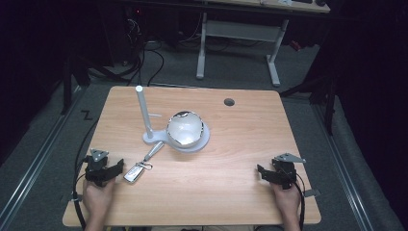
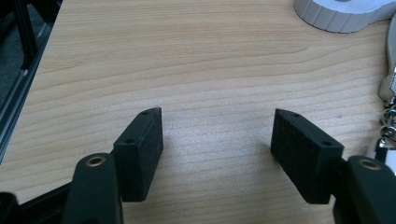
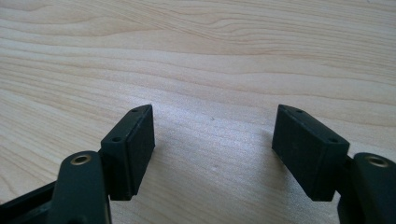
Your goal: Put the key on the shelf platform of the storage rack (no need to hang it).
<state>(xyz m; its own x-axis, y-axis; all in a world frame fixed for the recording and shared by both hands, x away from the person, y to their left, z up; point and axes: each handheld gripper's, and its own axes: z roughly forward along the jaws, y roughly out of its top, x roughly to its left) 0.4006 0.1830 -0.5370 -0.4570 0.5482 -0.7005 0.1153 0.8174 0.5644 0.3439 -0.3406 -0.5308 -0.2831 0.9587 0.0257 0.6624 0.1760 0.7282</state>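
Note:
On the wooden table (image 1: 231,144) stands a white stand (image 1: 149,137) with an upright post (image 1: 143,110) and a round base that carries a shiny silver sphere (image 1: 185,129). A small metal keychain-like piece (image 1: 137,171) lies in front of it, close to my left gripper (image 1: 115,169). That gripper rests near the table's front left, jaws open over bare wood (image 2: 217,140). The stand's white base (image 2: 343,14) shows at the top right of the left gripper view. My right gripper (image 1: 263,173) rests at the front right, open, with nothing between its fingers (image 3: 215,135).
A round cable hole (image 1: 229,102) sits near the table's far edge. Beyond the table stand another desk's white legs (image 1: 240,43) and cables on the grey floor. Cables trail from both grippers over the table's front edge.

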